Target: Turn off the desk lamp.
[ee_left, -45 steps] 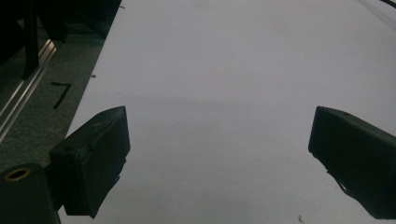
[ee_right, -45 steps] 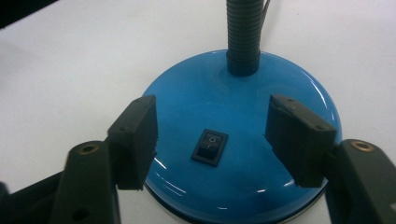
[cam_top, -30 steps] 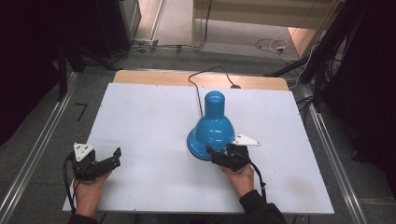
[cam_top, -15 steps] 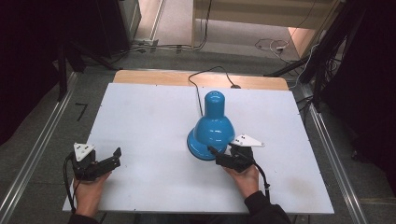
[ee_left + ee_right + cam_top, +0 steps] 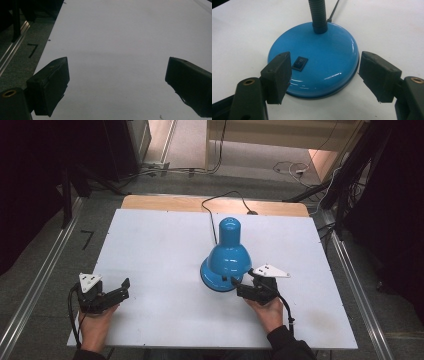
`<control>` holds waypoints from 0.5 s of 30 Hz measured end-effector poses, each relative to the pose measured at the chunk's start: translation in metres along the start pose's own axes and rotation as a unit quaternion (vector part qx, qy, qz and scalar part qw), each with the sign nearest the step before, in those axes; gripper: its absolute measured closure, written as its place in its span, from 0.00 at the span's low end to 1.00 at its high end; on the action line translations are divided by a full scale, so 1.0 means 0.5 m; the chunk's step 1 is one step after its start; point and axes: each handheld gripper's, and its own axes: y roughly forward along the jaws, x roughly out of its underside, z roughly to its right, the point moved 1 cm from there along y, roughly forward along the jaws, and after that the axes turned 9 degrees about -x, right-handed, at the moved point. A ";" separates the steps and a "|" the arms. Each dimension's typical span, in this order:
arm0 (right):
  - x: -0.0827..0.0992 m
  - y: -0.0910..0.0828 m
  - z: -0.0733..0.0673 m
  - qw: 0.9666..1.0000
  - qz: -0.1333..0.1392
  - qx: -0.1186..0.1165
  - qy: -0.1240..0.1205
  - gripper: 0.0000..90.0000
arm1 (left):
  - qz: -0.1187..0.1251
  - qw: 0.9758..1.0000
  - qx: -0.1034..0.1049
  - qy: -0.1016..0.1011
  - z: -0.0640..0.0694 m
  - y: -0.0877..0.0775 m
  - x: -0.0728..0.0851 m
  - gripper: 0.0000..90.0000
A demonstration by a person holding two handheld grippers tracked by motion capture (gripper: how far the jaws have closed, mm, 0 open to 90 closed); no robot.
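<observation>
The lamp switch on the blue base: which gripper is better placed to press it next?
Right. The right gripper is open at the lamp base, beside the switch. The left gripper sits far away over bare table.

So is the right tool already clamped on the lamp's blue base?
No, the right tool stands open around the blue base, with its jaws apart from the rim on both sides.

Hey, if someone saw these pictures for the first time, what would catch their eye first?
The bright blue desk lamp stands out, right of centre on the white table, its black cord trailing off the far edge. The right gripper sits at the lamp's round base, jaws open, with a small black rocker switch just ahead of them. The left gripper rests open near the table's left front corner.
</observation>
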 end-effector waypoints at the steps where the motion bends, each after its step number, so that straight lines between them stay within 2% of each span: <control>1: 0.001 -0.002 0.001 1.000 -0.001 0.001 0.000 0.27 | 0.000 1.000 0.000 0.000 0.000 0.000 0.000 0.07; 15: 0.009 -0.021 0.015 1.000 -0.004 0.007 0.006 0.27 | -0.001 1.000 0.000 0.000 0.000 0.000 0.000 0.07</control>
